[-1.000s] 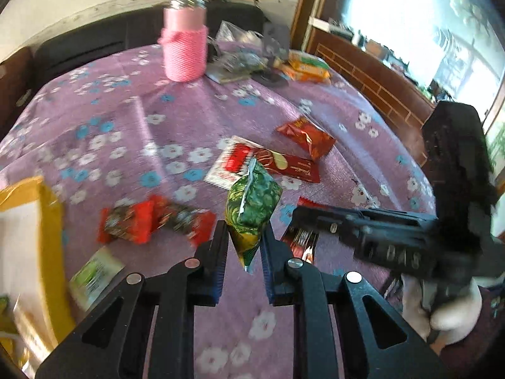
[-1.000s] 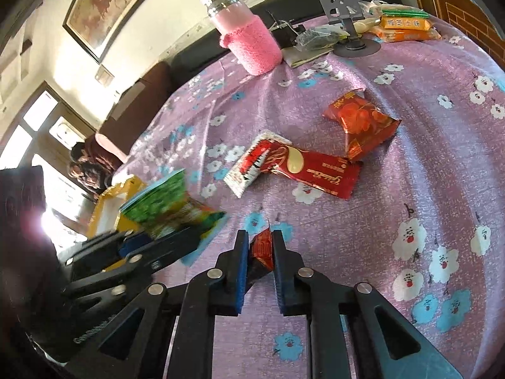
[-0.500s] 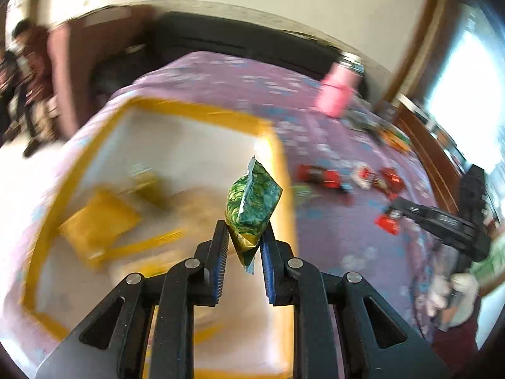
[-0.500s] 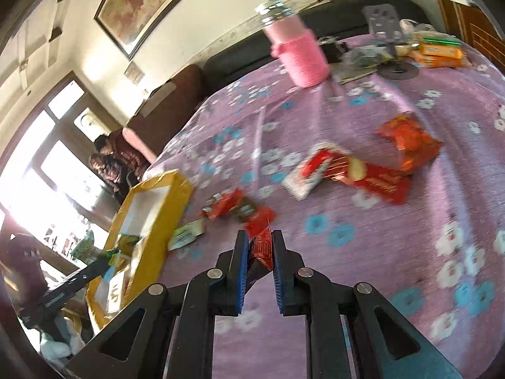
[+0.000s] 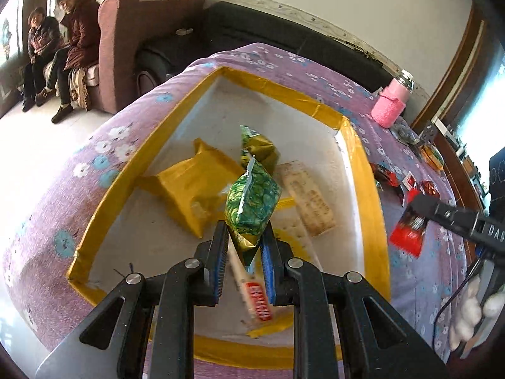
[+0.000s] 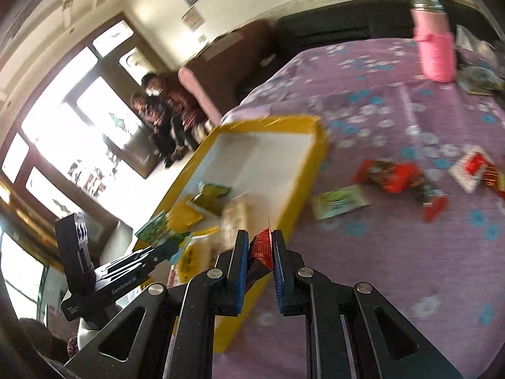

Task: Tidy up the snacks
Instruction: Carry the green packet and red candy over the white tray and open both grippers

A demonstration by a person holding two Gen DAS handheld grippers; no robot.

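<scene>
My left gripper [image 5: 244, 246] is shut on a green snack packet [image 5: 252, 202] and holds it above the inside of a yellow-rimmed white box [image 5: 375, 208]. The box holds several snacks: a yellow packet [image 5: 192, 186], a green-gold packet [image 5: 258, 148], a cracker pack [image 5: 311, 199]. My right gripper [image 6: 257, 257] is shut on a red snack packet [image 6: 262, 249], held over the box's near yellow wall [image 6: 296, 202]. The right gripper shows in the left wrist view [image 5: 419, 208] with the red packet [image 5: 408, 230].
Loose red snacks [image 6: 394, 177], a green sachet [image 6: 341, 202] and a red-white packet [image 6: 473, 167] lie on the purple flowered cloth [image 6: 378, 252]. A pink-sleeved bottle [image 6: 434, 50] stands at the back. Two people [image 5: 60, 44] sit on a sofa beyond the table edge.
Both grippers swung left from the snack pile to the yellow box, each still holding its packet. The left one now hangs over the box interior.
</scene>
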